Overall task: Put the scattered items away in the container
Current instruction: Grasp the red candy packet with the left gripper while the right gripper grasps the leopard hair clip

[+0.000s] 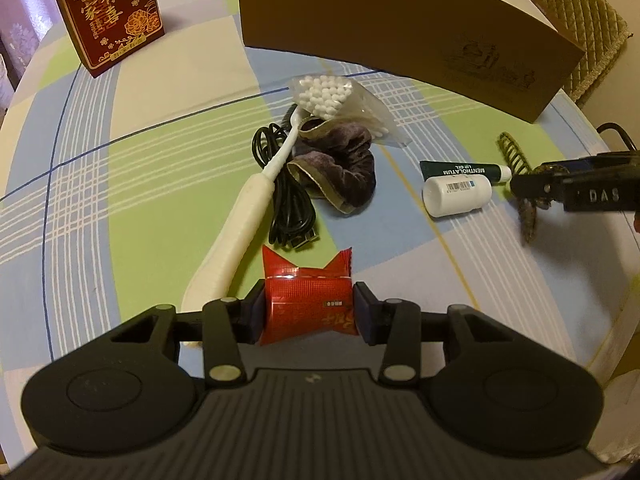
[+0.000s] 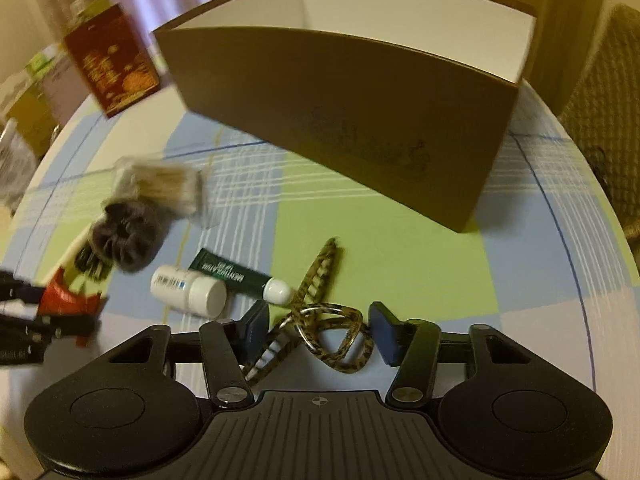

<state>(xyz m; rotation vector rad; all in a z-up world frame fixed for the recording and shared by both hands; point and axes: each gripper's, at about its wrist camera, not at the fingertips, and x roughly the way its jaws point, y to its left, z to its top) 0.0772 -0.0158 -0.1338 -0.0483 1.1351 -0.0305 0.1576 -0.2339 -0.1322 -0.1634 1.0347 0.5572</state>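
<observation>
Left gripper (image 1: pixel 309 312) pinches a crinkly red foil sachet (image 1: pixel 306 300), just below the coiled black cable (image 1: pixel 289 204). Right gripper (image 2: pixel 318 330) straddles a tortoiseshell claw clip (image 2: pixel 320 332), jaws wide (contact unclear). Nearby: green "MENTHOLATUM LIP GEL" tube (image 1: pixel 464 169), white bottle (image 1: pixel 456 195). Brown cardboard box (image 2: pixel 352 128) stands behind them, open-topped.

The left gripper (image 1: pixel 309 310), a black two-finger tool with dark blue pads, is clamped on a red foil snack packet (image 1: pixel 308 300), both pads pressing its sides. The right gripper (image 2: pixel 318 332), of the same build, has its fingers spread around a tortoiseshell plastic hair claw (image 2: pixel 320 330), pads apart from it.
</observation>
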